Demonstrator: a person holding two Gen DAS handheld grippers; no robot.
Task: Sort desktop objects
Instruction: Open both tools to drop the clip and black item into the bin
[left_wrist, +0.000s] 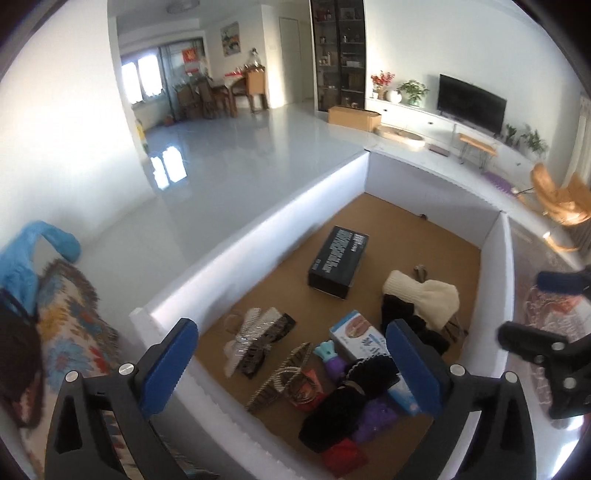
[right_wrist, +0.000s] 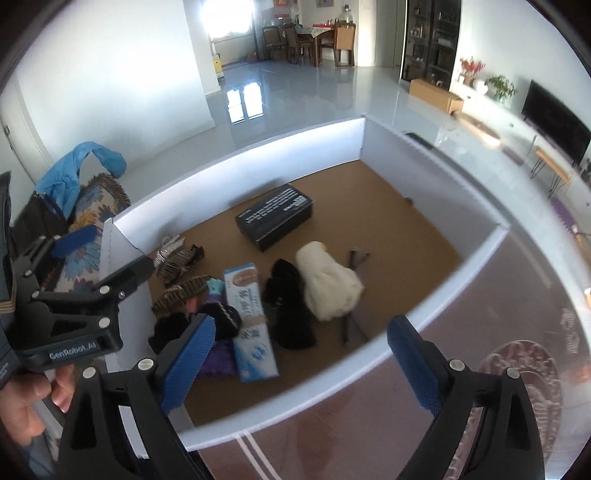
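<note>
A white-walled tray (left_wrist: 258, 236) with a cork floor holds the clutter. Inside lie a black box (left_wrist: 338, 262) (right_wrist: 275, 218), a cream knit piece (left_wrist: 424, 295) (right_wrist: 328, 288), a blue-and-white carton (left_wrist: 354, 332) (right_wrist: 251, 321), black cloth (left_wrist: 343, 402) (right_wrist: 291, 314), silvery hair clips (left_wrist: 255, 332) (right_wrist: 173, 254) and a purple item (left_wrist: 376, 417) (right_wrist: 221, 358). My left gripper (left_wrist: 291, 373) (right_wrist: 99, 254) hangs open above the tray's near left corner, holding nothing. My right gripper (right_wrist: 303, 363) (left_wrist: 543, 310) is open over the near wall, also holding nothing.
A patterned cushion (left_wrist: 74, 325) and a blue bag (left_wrist: 22, 266) lie left of the tray. A reddish patterned cloth (right_wrist: 517, 369) covers the surface to its right. A person's hand (right_wrist: 26, 406) holds the left gripper's handle. The tray's far half shows bare cork.
</note>
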